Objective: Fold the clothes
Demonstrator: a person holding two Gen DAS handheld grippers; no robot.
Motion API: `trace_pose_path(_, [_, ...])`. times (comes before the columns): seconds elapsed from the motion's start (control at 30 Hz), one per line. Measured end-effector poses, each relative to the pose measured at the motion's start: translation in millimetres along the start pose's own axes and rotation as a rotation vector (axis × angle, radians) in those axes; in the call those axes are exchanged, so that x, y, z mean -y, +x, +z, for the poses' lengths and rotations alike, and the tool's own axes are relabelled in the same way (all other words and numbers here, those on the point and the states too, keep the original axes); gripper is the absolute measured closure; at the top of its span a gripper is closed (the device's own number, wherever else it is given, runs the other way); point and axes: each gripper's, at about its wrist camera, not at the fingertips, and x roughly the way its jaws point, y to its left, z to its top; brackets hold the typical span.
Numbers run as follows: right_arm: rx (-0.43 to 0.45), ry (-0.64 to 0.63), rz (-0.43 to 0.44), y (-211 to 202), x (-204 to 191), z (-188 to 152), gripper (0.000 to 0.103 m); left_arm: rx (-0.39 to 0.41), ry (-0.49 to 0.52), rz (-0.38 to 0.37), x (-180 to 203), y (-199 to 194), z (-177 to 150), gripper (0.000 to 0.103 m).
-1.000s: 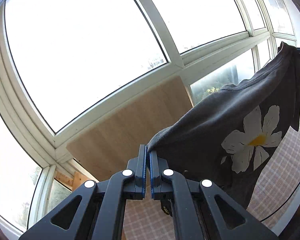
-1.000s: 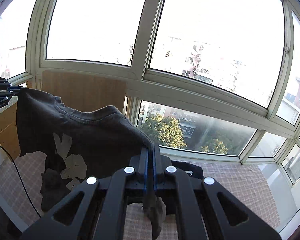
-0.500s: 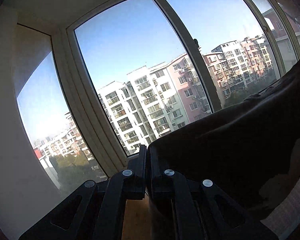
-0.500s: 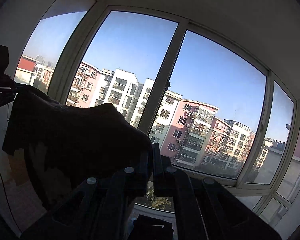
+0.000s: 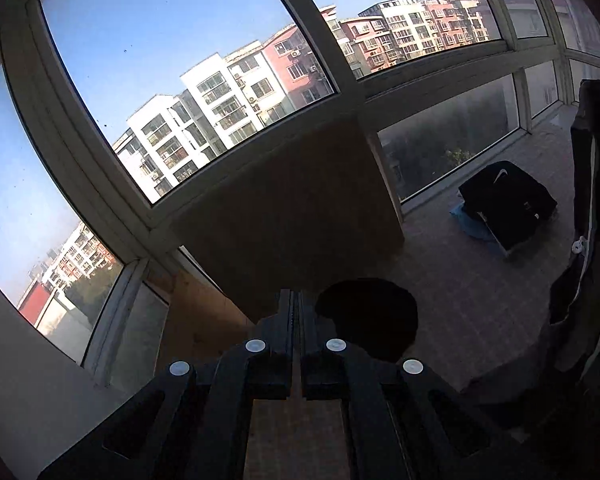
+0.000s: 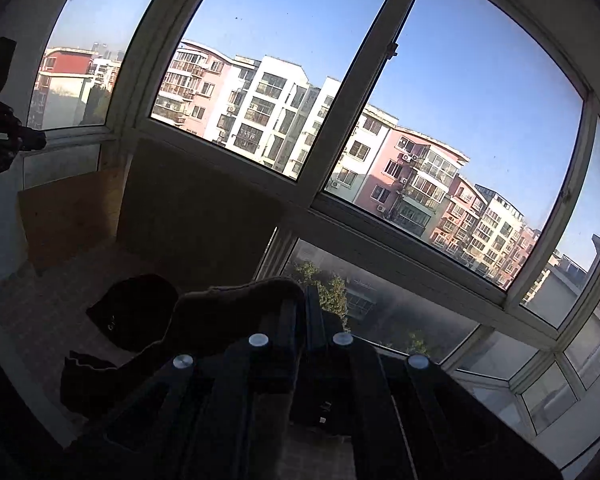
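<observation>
Since a second ago, the shirt has left your left gripper, whose jaws now meet on nothing. Your right gripper pinches one shoulder, and the cloth trails toward 8 o'clock. Risk: held at one point, it may twist, bunch or slip onto the table.

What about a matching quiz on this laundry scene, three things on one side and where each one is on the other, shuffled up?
Things:
1. dark shirt
2. black garment with a white logo
3. wooden board

Places:
A. stands upright in front of the window
B. hangs from the shut right gripper
C. lies on the surface near the low panes

Pairs: 1-B, 2-C, 3-A
</observation>
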Motion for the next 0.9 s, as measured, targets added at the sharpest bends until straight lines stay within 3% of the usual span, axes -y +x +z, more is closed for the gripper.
trace_pose_path(0.1, [-0.204, -0.009, 0.003, 81.1, -13.5, -77.6, 0.1, -0.119, 0.096, -0.221, 79.9, 75.8, -63.0, 0.098])
trace_pose_path(0.2, [-0.414, 0.086, 0.002, 138.4, -4.0, -169.1, 0.1, -0.209, 0.213, -0.376, 161.6, 129.7, -115.7, 0.098])
trace_pose_path(0.3, [-0.584, 0.171, -0.06, 163.4, 17.1, -261.3, 0.1, -0.285, 0.302, -0.556, 236.1, 165.4, -148.3, 0.098])
trace_pose_path(0.4, [-0.701, 0.256, -0.072, 166.6, 28.5, -317.5, 0.1, -0.317, 0.369, -0.654, 277.1, 172.5, -149.9, 0.097])
trace_pose_path(0.5, [-0.757, 0.293, -0.07, 167.4, 36.6, -339.0, 0.1, -0.325, 0.366, -0.687, 281.4, 183.5, -123.1, 0.084])
trace_pose_path(0.57, [-0.757, 0.272, -0.073, 166.5, 38.7, -337.9, 0.1, -0.33, 0.362, -0.708, 283.8, 191.1, -104.8, 0.064])
trace_pose_path(0.73, [-0.723, 0.232, -0.033, 178.1, 41.2, -325.9, 0.1, -0.343, 0.354, -0.759, 289.7, 210.1, -59.1, 0.066])
trace_pose_path(0.87, [-0.716, 0.207, 0.007, 190.7, 51.9, -334.3, 0.1, -0.48, 0.324, -0.844, 309.6, 246.8, -54.6, 0.066])
trace_pose_path(0.9, [-0.717, 0.207, 0.016, 193.3, 55.8, -337.6, 0.1, -0.505, 0.333, -0.835, 314.6, 252.4, -56.3, 0.066])
